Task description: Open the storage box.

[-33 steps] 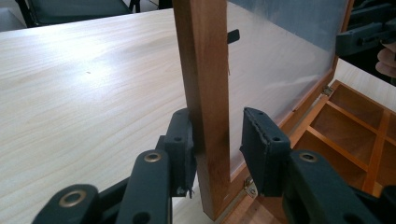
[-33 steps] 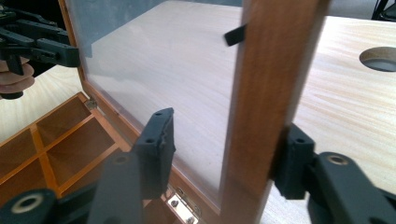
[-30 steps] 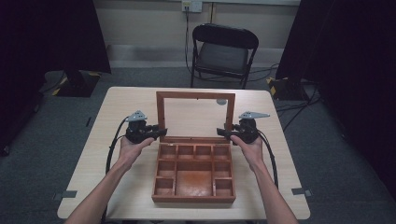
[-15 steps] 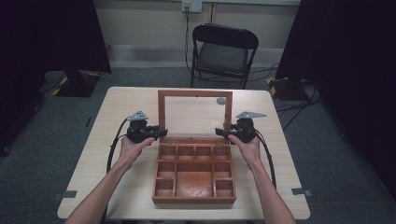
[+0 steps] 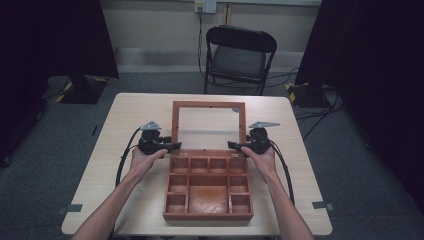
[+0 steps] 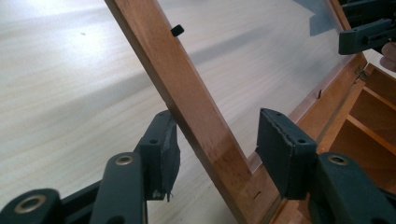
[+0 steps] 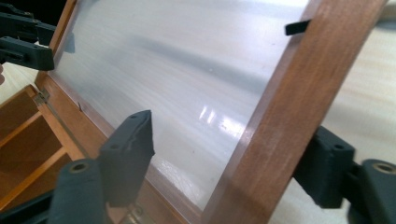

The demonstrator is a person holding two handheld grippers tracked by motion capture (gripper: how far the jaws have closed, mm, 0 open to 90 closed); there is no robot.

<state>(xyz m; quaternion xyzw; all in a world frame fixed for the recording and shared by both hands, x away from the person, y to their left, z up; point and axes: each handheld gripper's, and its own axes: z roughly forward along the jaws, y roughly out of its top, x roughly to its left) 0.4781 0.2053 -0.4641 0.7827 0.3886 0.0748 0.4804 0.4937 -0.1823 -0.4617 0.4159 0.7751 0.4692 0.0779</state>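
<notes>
A wooden compartment box [image 5: 207, 217] lies on the table with its glass-paned lid [image 5: 175, 122] standing raised at the back. My left gripper [image 5: 175, 146] straddles the lid's left rail [image 6: 187, 107] low down, near the hinge. Its jaws have just been opening: one pad [image 6: 164, 151] lies by the wood, the other [image 6: 280, 147] stands clear. My right gripper [image 5: 233, 145] straddles the right rail [image 7: 289, 93]. Its jaws have also just been opening, and its inner pad [image 7: 128, 151] is well off the glass. Neither gripper [image 6: 217, 149] [image 7: 224, 163] clamps the rail.
The light wooden table [image 5: 125, 115] has bare room on both sides of the box and behind the lid. A black folding chair [image 5: 239, 55] stands beyond the far edge. Cables trail from both grippers toward the person's arms.
The jaws of both grippers have spread apart off the lid's side rails. The hands and the lid stay where they were.
</notes>
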